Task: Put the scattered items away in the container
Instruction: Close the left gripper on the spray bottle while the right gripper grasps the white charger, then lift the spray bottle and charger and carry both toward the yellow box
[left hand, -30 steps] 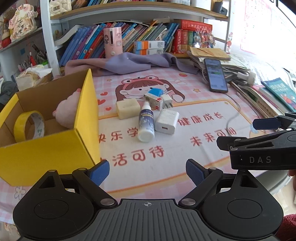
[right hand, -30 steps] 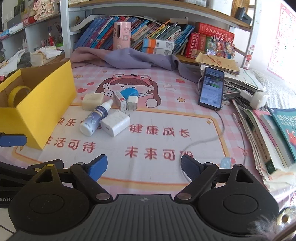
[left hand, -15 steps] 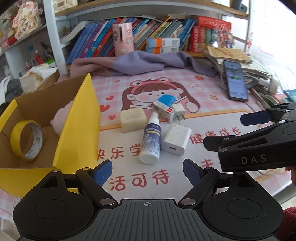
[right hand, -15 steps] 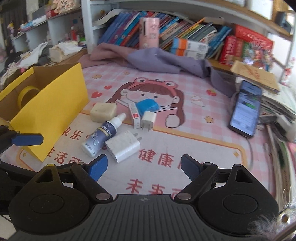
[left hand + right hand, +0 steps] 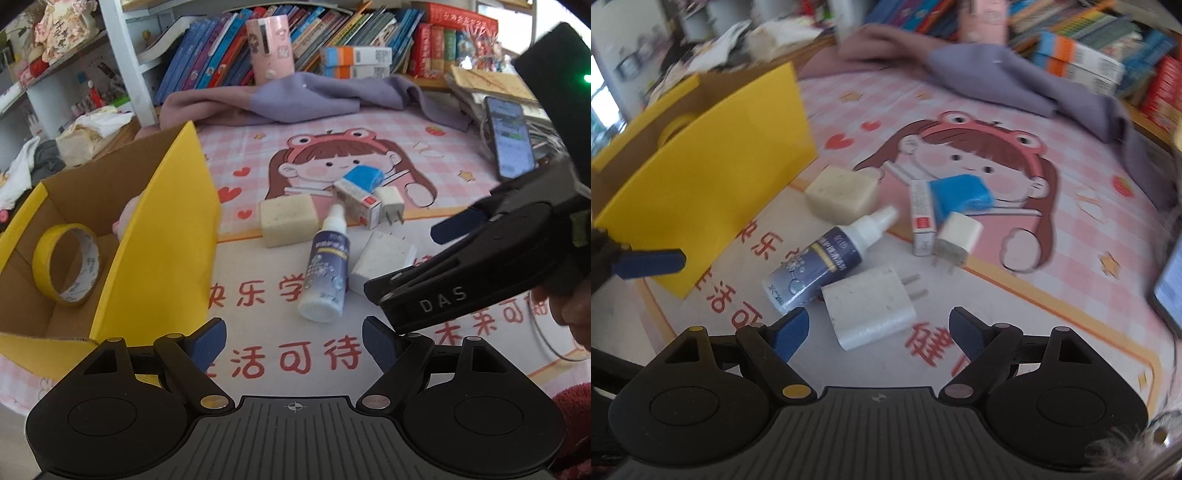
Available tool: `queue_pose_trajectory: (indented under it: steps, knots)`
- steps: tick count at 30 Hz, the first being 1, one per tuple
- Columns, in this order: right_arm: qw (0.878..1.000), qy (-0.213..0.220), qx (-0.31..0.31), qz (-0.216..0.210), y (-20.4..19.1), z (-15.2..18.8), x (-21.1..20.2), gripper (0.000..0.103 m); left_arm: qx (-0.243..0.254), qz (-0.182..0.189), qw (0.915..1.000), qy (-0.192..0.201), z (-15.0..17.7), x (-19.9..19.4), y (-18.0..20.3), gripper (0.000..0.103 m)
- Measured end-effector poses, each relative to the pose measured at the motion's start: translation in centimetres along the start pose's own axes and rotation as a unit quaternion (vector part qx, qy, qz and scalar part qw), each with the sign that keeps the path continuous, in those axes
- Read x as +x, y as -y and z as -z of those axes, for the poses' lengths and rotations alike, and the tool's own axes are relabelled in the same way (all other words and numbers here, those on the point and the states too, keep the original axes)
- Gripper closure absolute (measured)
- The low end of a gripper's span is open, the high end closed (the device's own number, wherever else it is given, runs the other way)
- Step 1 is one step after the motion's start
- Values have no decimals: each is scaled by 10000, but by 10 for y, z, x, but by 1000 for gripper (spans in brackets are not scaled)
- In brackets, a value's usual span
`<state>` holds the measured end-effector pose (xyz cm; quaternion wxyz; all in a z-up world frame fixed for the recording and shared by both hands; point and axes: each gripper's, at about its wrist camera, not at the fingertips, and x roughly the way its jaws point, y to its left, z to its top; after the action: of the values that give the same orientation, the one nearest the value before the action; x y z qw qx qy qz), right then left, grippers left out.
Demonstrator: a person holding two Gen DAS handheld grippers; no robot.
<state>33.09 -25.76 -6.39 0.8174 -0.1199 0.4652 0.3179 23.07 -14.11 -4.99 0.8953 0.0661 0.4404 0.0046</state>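
The right gripper (image 5: 877, 334) hangs low over the mat with its jaws spread wide and nothing between them, its fingertips framing the near end of the large white charger (image 5: 868, 308). The left gripper (image 5: 293, 341) waits nearer the viewer, jaws likewise spread and empty, just right of the yellow box (image 5: 162, 236).

The scattered items lie in a tight cluster on the cartoon mat (image 5: 369, 147), right of the box: the spray bottle (image 5: 827, 264) lies on its side touching the charger's left edge, the beige sponge block (image 5: 842, 194) sits beyond it, and the small carton (image 5: 921, 218), blue eraser (image 5: 960, 194) and small plug (image 5: 956, 238) crowd together farther back. Inside the box a roll of yellow tape (image 5: 66, 269) and something pink are visible.

The main risk is the crowding. If the jaws close on the charger while the left fingertip sits against the bottle, the round bottle could roll away or get pinched alongside. The charger looks smooth and blocky, so a grip taken too near its end might let it swing or slip during the carry. Its prongs point away, toward the small plug, and could drag it. The right wrist view is blurred, so alignment is hard to judge. The two grippers are also close together and could collide on the way to the box.
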Motion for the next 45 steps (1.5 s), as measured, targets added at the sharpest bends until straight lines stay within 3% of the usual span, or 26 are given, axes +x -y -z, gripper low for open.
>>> queue_pose_trajectory:
  steps: [5, 8, 19, 29, 45]
  knots:
    - [9993, -137, -334, 68, 3, -4, 19, 20, -6, -58, 10000, -77, 1, 4, 1, 23]
    - [9995, -112, -292, 3, 9, -3, 24, 39, -2, -79, 10000, -54, -3, 7, 3, 23]
    - [9975, 73, 452, 535, 61, 23, -1, 39, -3, 189, 9998, -80, -32, 36, 10, 42]
    - [9974, 170, 311, 623, 56, 38, -13, 39, 20, 243, 9988, -423, -47, 73, 21, 67]
    - [9974, 307, 377, 524, 52, 40, -18, 39, -375, 643, 9963, -428, -43, 55, 12, 72]
